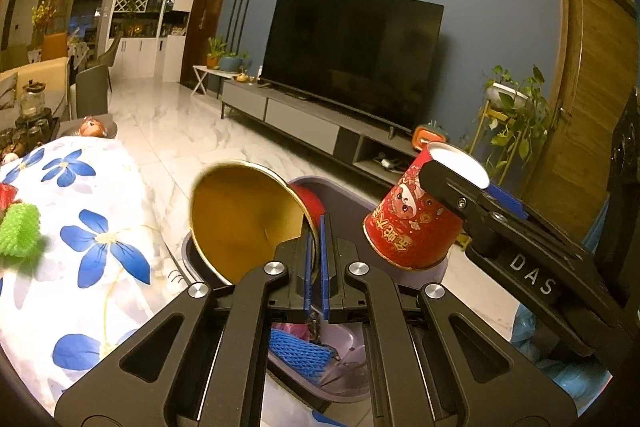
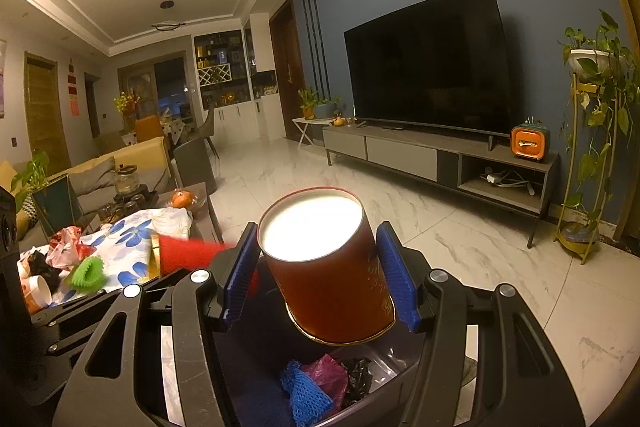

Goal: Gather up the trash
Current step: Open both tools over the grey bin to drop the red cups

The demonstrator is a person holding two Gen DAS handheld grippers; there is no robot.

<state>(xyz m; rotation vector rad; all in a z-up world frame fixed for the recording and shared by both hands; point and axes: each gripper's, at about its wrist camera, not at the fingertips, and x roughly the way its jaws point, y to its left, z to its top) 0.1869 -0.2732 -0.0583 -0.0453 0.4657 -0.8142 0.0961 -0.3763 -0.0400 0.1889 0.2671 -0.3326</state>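
My left gripper (image 1: 318,247) is shut on the rim of a red paper cup (image 1: 248,215) with a gold inside, tipped over a grey bin (image 1: 352,193). That cup appears blurred in the right wrist view (image 2: 184,255). My right gripper (image 2: 318,275) is shut on a second red paper cup (image 2: 328,267), held upside down with its white base up, above the bin (image 2: 400,367). In the left wrist view, this gripper (image 1: 460,179) and its printed cup (image 1: 412,223) hang over the bin's right side. A blue foam net (image 2: 306,395), pink bag (image 2: 326,375) and black bag (image 2: 358,375) lie inside.
A table with a blue-flowered cloth (image 1: 100,227) stands left of the bin. On it lie a green foam net (image 2: 86,273), a red-and-white plastic bag (image 2: 64,247), a black bag (image 2: 42,267) and a paper cup (image 2: 38,291). Marble floor, a TV stand (image 2: 440,155) and a plant stand (image 2: 580,167) lie beyond.
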